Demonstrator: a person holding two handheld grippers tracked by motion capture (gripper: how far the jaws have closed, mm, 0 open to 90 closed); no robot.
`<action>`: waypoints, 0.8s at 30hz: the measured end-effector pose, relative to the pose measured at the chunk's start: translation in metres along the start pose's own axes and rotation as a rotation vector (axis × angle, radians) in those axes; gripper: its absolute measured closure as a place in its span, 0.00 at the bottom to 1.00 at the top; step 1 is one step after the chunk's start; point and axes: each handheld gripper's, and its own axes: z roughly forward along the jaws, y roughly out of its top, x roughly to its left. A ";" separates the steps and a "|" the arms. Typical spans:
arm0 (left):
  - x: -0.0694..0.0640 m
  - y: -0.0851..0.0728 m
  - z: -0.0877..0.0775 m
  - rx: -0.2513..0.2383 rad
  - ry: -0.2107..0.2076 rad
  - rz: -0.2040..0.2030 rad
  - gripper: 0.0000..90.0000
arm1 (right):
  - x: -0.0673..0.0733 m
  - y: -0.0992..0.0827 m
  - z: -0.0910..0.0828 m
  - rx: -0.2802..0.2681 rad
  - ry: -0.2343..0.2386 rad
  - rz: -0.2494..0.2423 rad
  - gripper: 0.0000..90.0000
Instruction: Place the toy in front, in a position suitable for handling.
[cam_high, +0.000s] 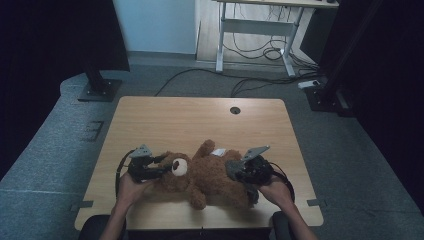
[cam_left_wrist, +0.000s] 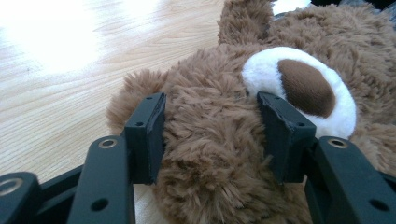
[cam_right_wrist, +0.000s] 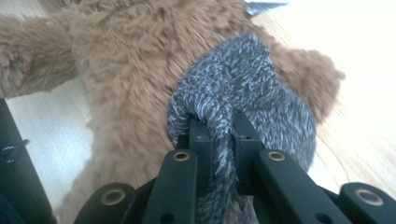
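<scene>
A brown teddy bear (cam_high: 212, 175) lies on its back near the front edge of the wooden table (cam_high: 165, 120), head to the left. My left gripper (cam_high: 161, 168) has its jaws on both sides of the bear's head (cam_left_wrist: 210, 140), with the pads pressed into the fur beside the white muzzle (cam_left_wrist: 299, 88). At the bear's right side, my right gripper (cam_high: 235, 169) is shut on a fold of grey knitted cloth (cam_right_wrist: 243, 93). That cloth lies over one of the bear's limbs (cam_right_wrist: 130, 60); brown fur (cam_right_wrist: 322, 70) sticks out past it.
A white label (cam_high: 218, 151) shows on the bear's upper side. The table has a round cable hole (cam_high: 235, 110) at the back. Beyond it stand a black stand base (cam_high: 100, 90), a desk frame (cam_high: 255, 30) and floor cables (cam_high: 260, 82).
</scene>
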 end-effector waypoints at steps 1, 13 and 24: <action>0.000 0.000 0.000 0.000 0.000 -0.001 0.49 | -0.002 -0.002 -0.002 -0.007 0.003 0.010 0.91; 0.001 0.001 0.001 0.000 0.007 -0.009 0.49 | 0.019 0.036 -0.043 -0.124 0.039 -0.059 0.91; 0.001 0.000 0.001 -0.002 0.004 -0.010 0.49 | 0.058 0.085 -0.007 -0.101 0.174 -0.185 0.91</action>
